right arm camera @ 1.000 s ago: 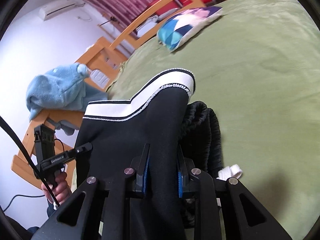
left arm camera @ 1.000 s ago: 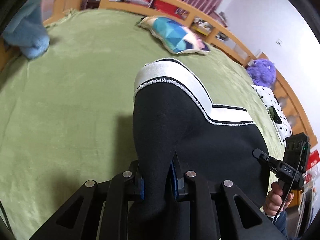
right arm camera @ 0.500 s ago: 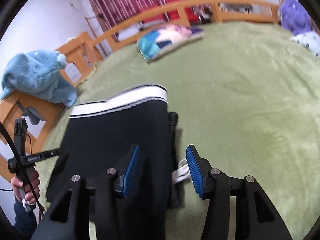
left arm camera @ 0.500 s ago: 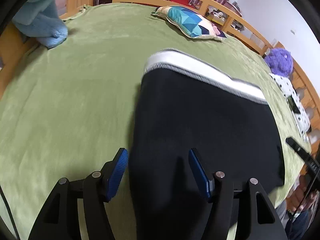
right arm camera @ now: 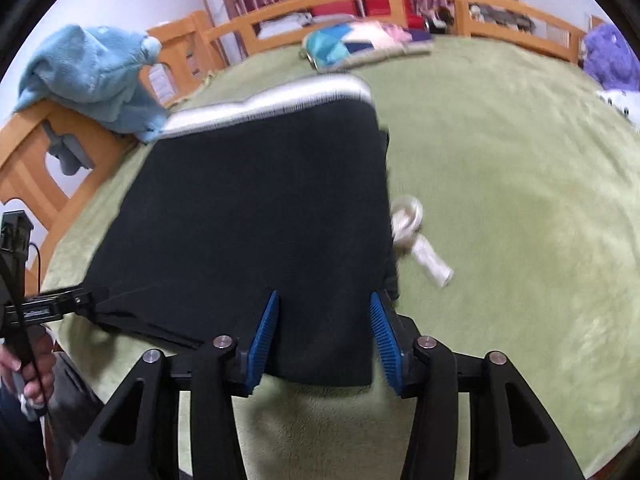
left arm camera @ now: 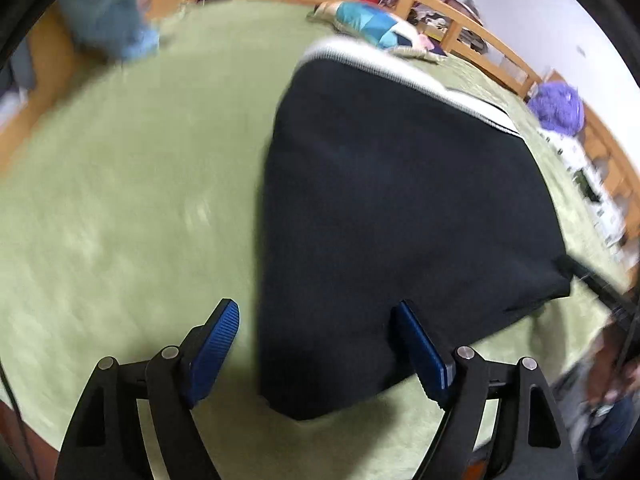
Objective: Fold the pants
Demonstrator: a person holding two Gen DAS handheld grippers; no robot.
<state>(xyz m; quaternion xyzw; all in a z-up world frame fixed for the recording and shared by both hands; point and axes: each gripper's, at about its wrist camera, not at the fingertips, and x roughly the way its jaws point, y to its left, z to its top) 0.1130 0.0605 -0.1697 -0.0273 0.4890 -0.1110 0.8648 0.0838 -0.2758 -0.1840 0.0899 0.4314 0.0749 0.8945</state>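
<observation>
On the green bed [right arm camera: 520, 160] in front of me the folded black pants [right arm camera: 256, 216] lie flat, white waistband at the far edge. My left tool [left arm camera: 316, 344] and right tool [right arm camera: 324, 332] both hang spread apart over the near edge, gripping nothing. A white drawstring [right arm camera: 416, 236] pokes out right.

The left tongs [left arm camera: 320, 344] are spread wide over the near edge of the folded black pants [left arm camera: 400, 208], which lie flat on the green bed [left arm camera: 120, 200], white waistband [left arm camera: 400, 72] at the far end.
</observation>
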